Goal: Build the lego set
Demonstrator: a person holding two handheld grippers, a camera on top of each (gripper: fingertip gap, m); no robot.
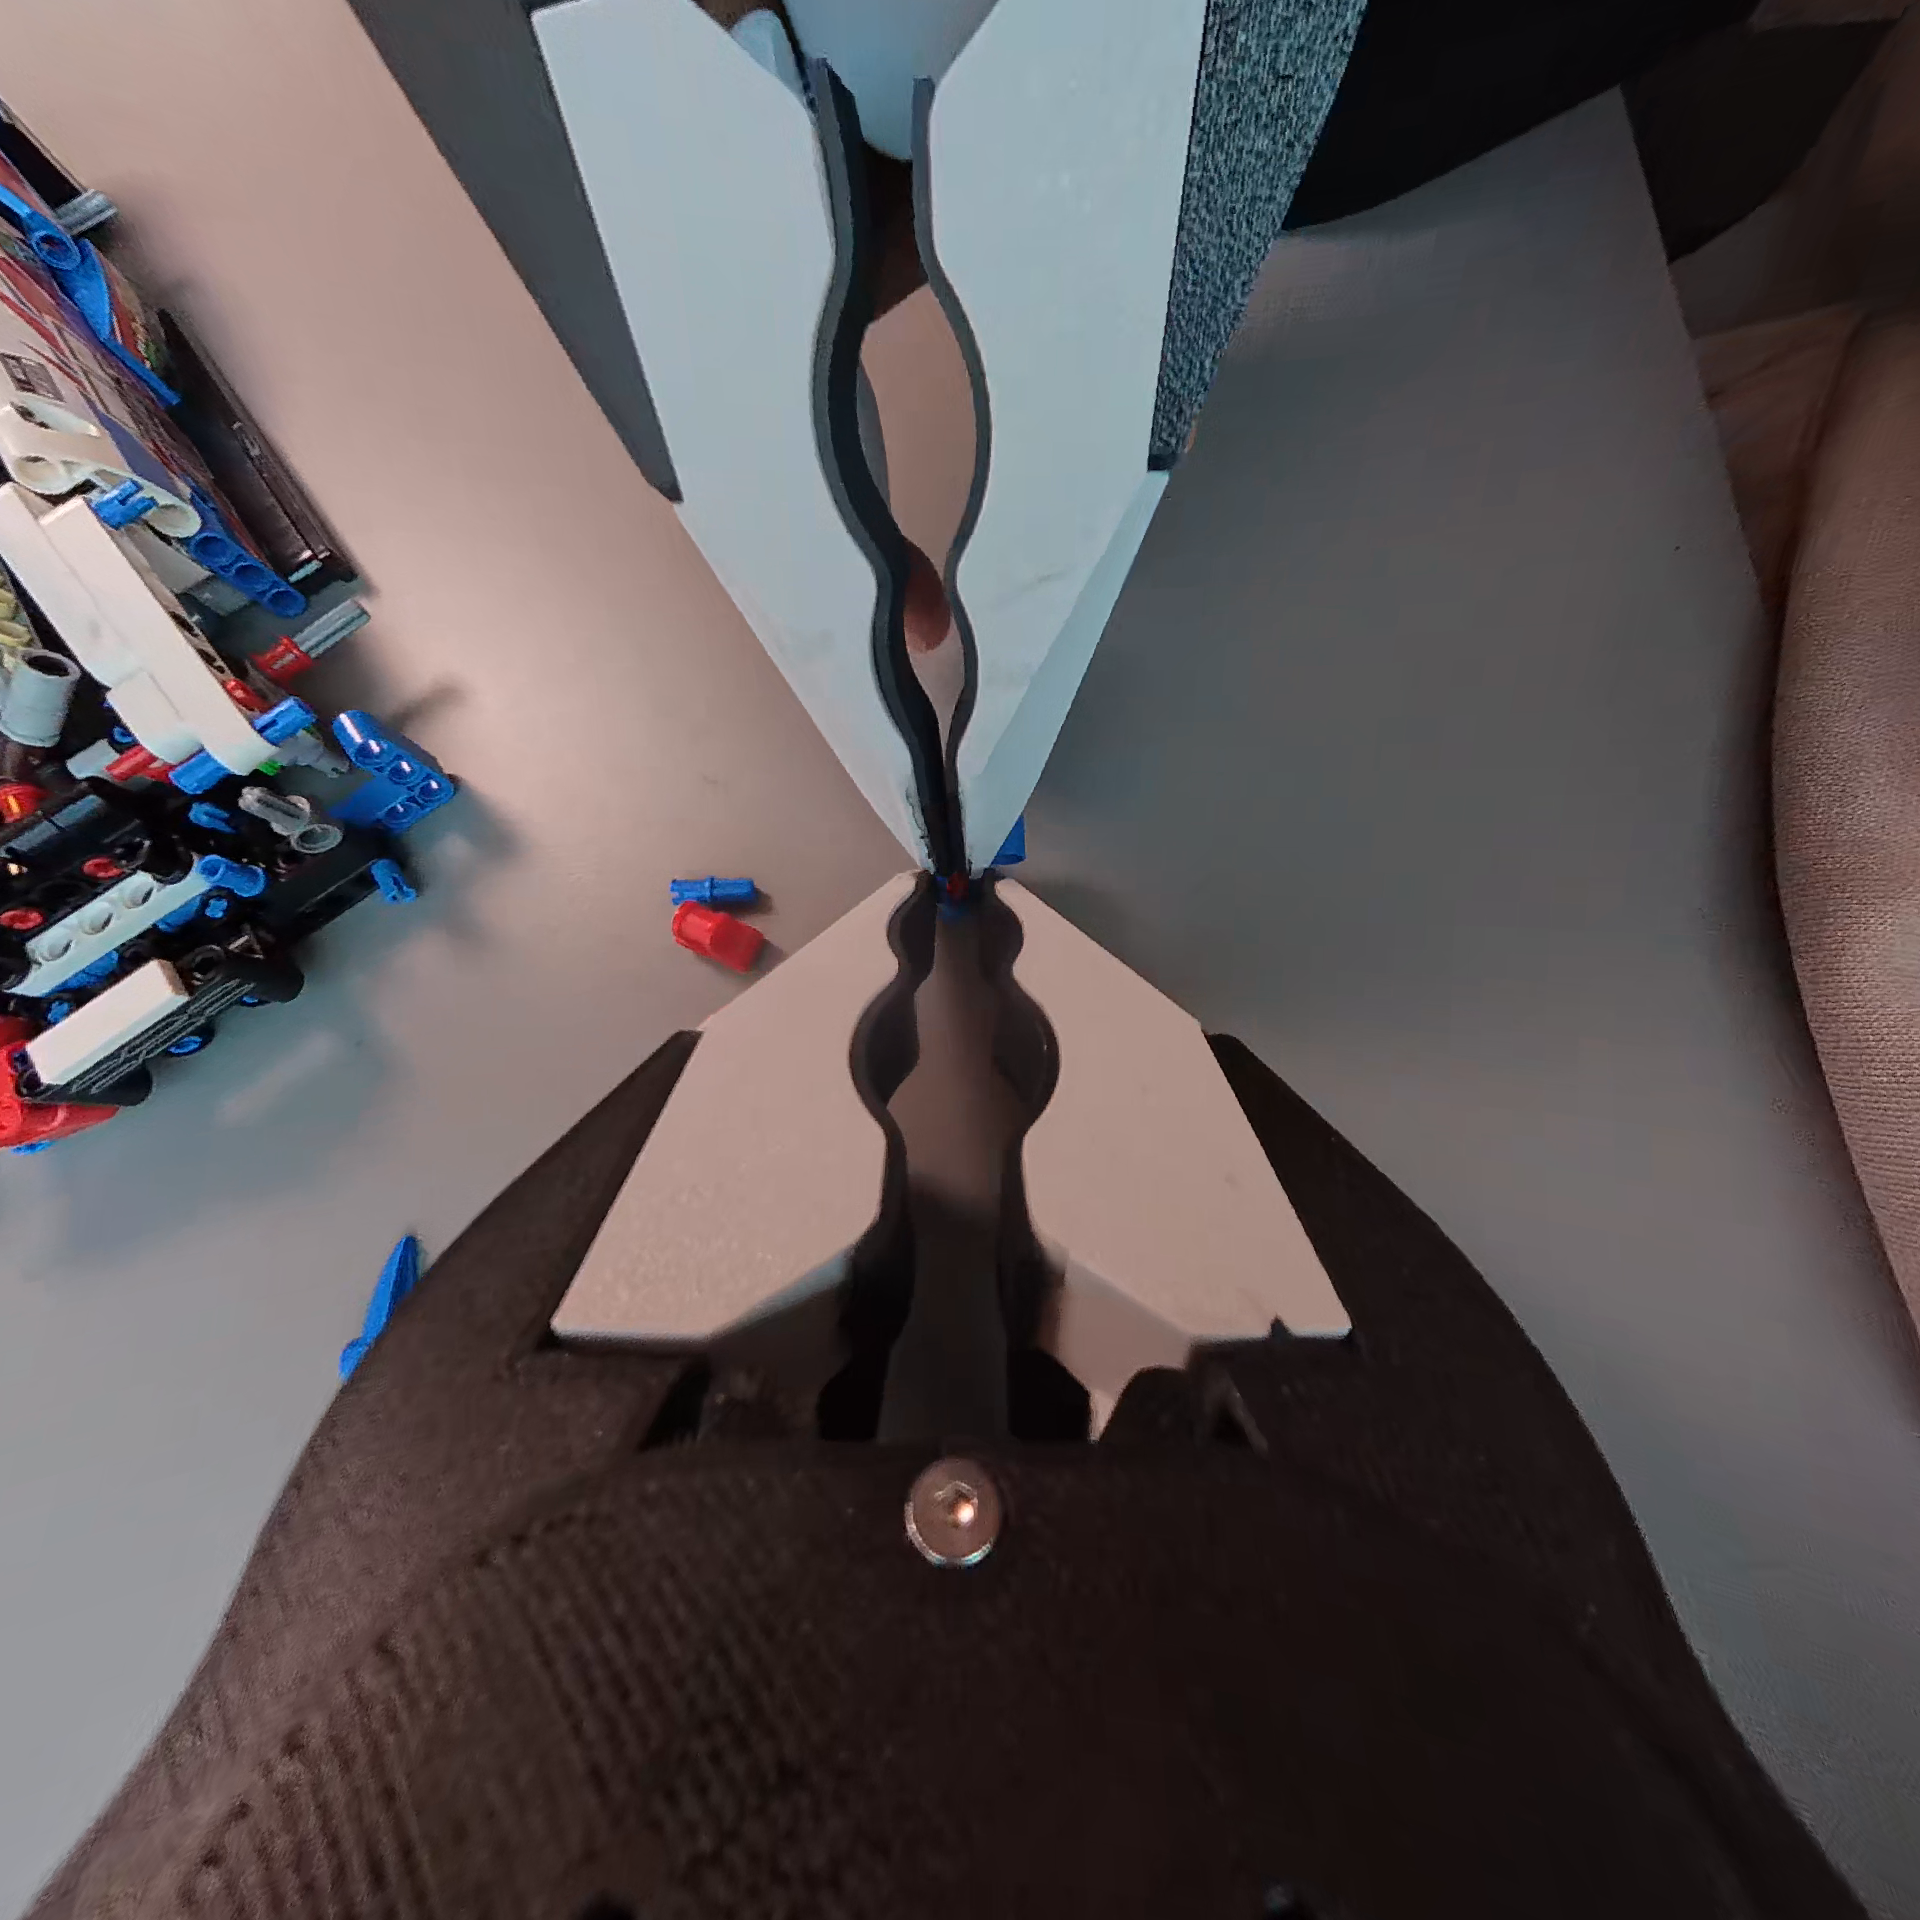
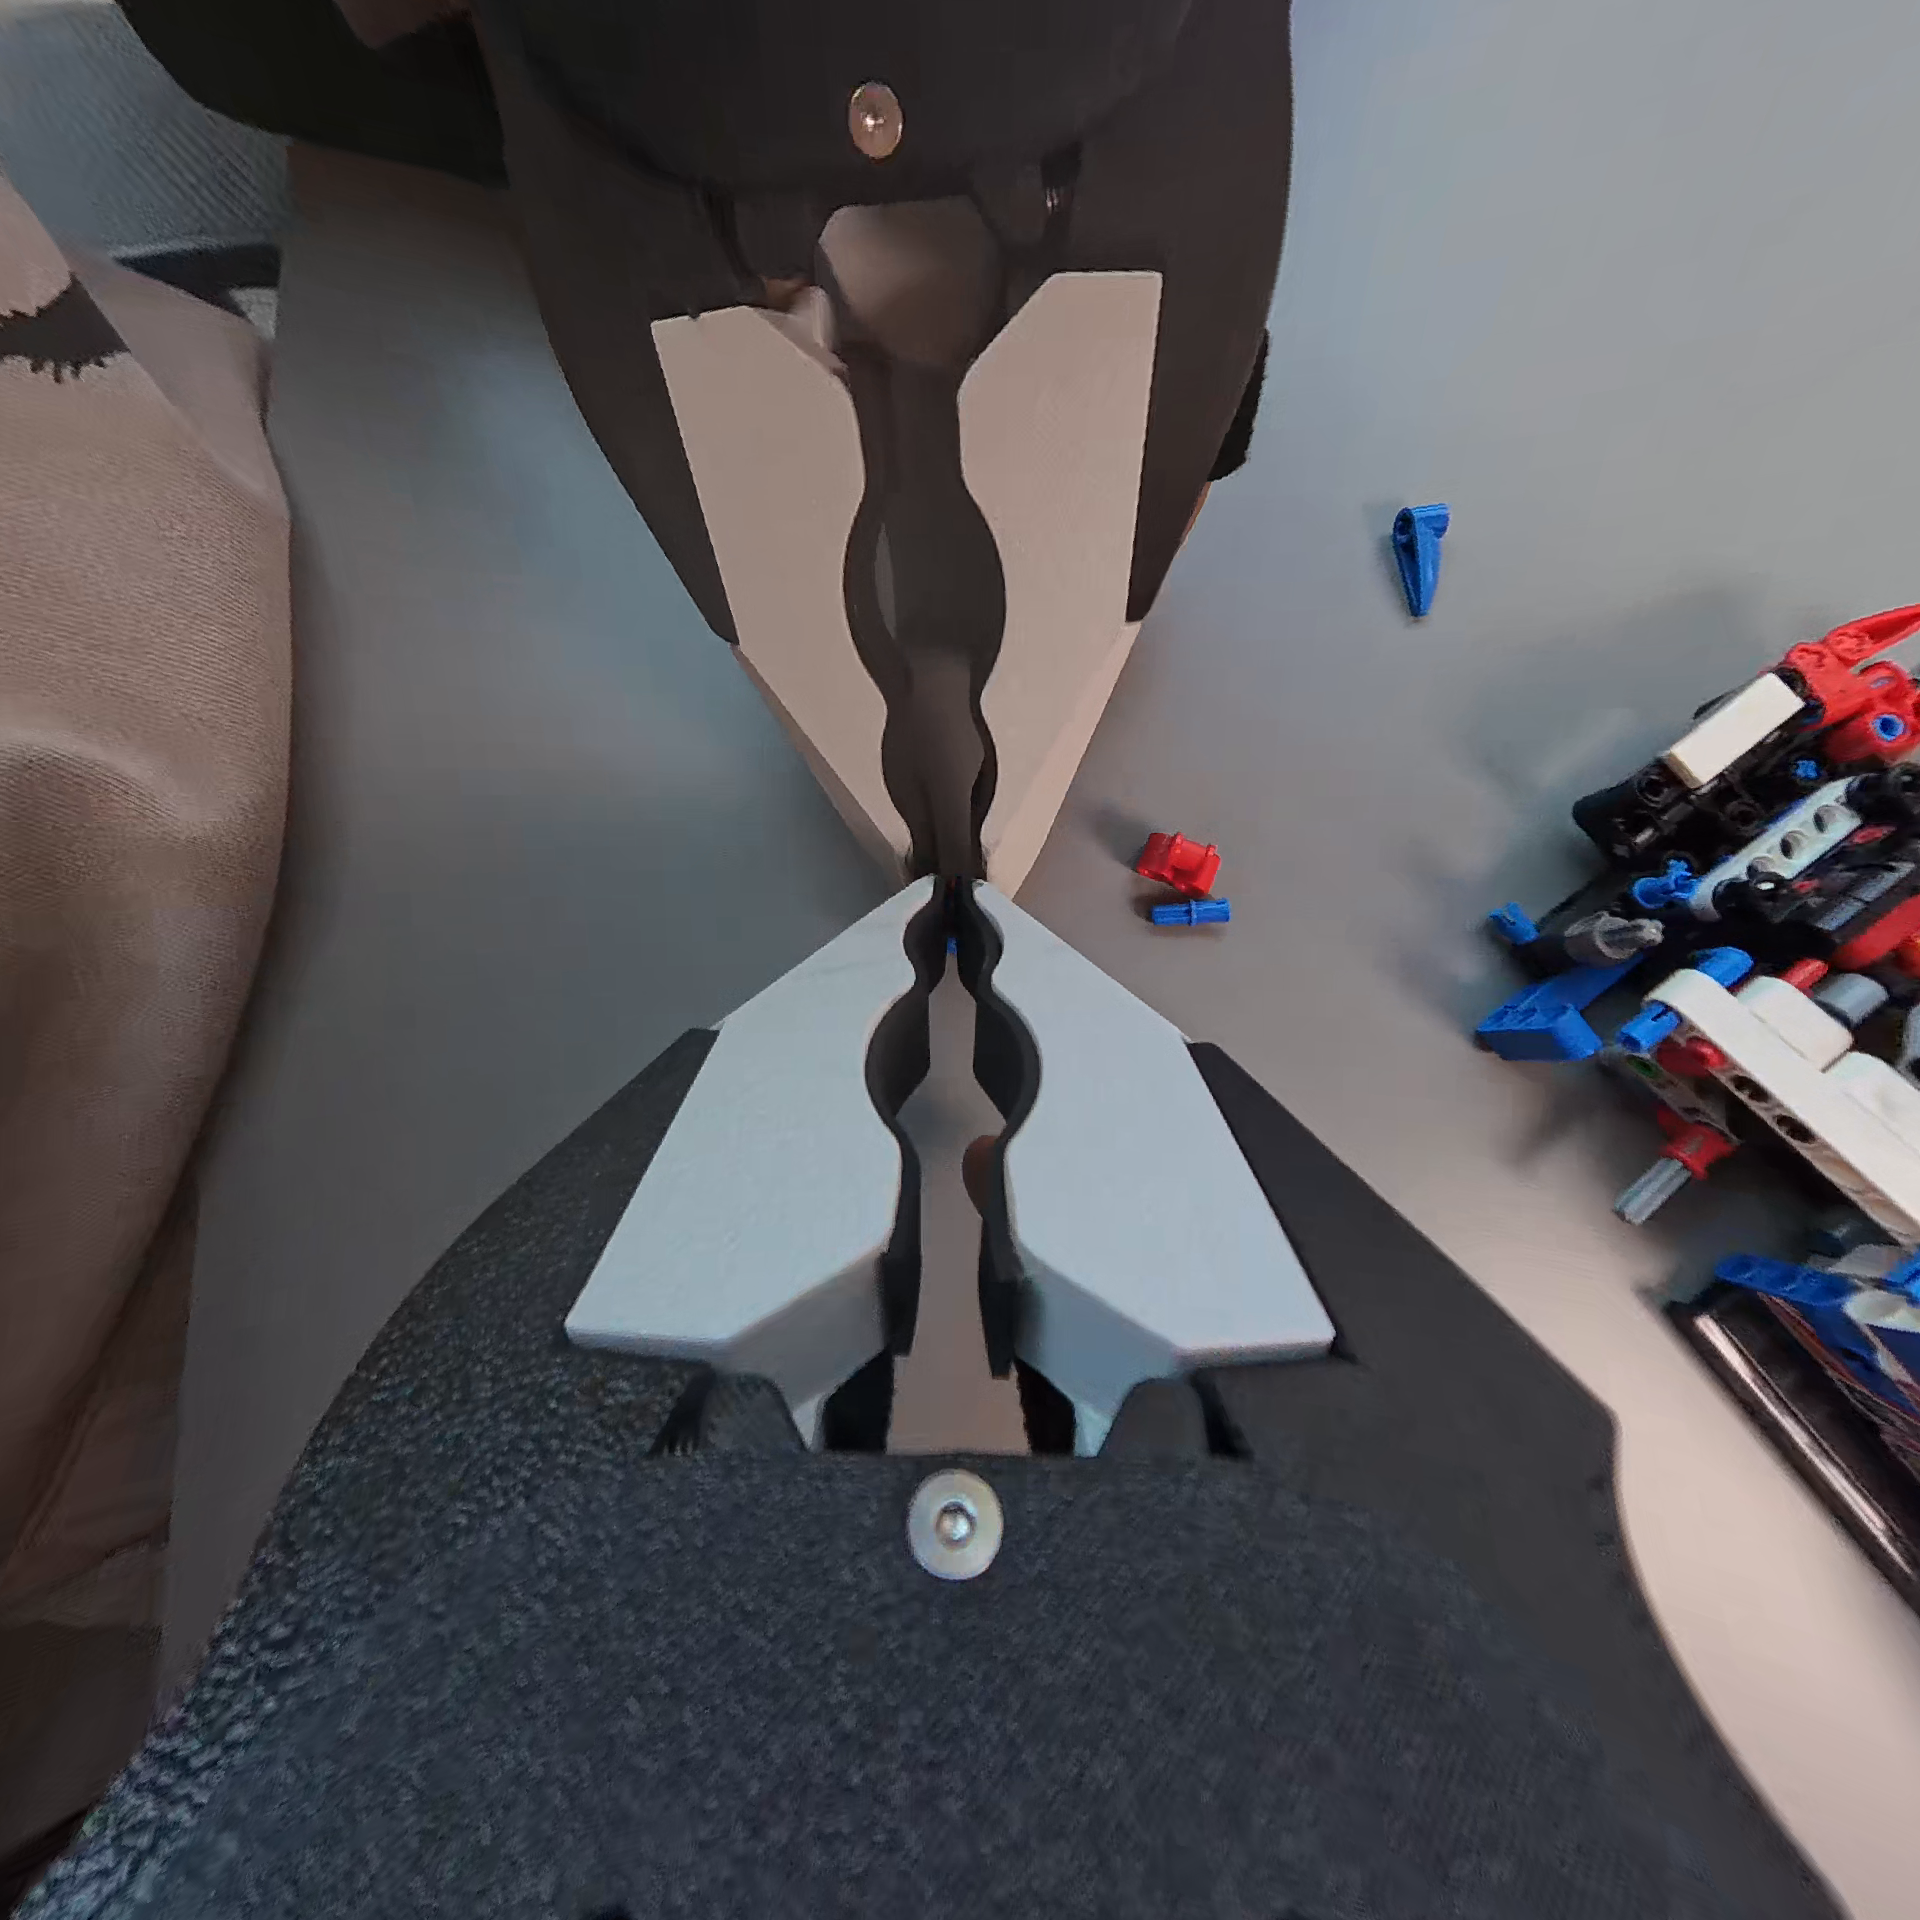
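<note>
My two grippers meet tip to tip above the grey table (image 1: 1403,831). My left gripper (image 1: 951,883) is shut, and a small blue piece with a red spot (image 1: 957,891) is pinched at its tips. My right gripper (image 2: 951,896) comes from the opposite side and is shut on the same small piece, of which only a blue sliver (image 2: 951,943) shows. The right gripper also shows in the left wrist view (image 1: 948,847), and the left gripper in the right wrist view (image 2: 943,857). Most of the piece is hidden by the fingertips.
A partly built red, white, blue and black model (image 1: 135,883) (image 2: 1766,862) lies to the side beside a printed booklet (image 1: 260,457). A loose red connector (image 1: 717,933) (image 2: 1177,860), blue pin (image 1: 712,890) (image 2: 1190,912) and blue angled piece (image 1: 382,1299) (image 2: 1418,556) lie nearby. Beige fabric (image 2: 125,727) borders the table. My left and right fingertips are right by each other. The loose red connector (image 2: 1177,860) is about equally far from each gripper, around 4 centimetres. Look for it in the left wrist view (image 1: 716,920) too.
</note>
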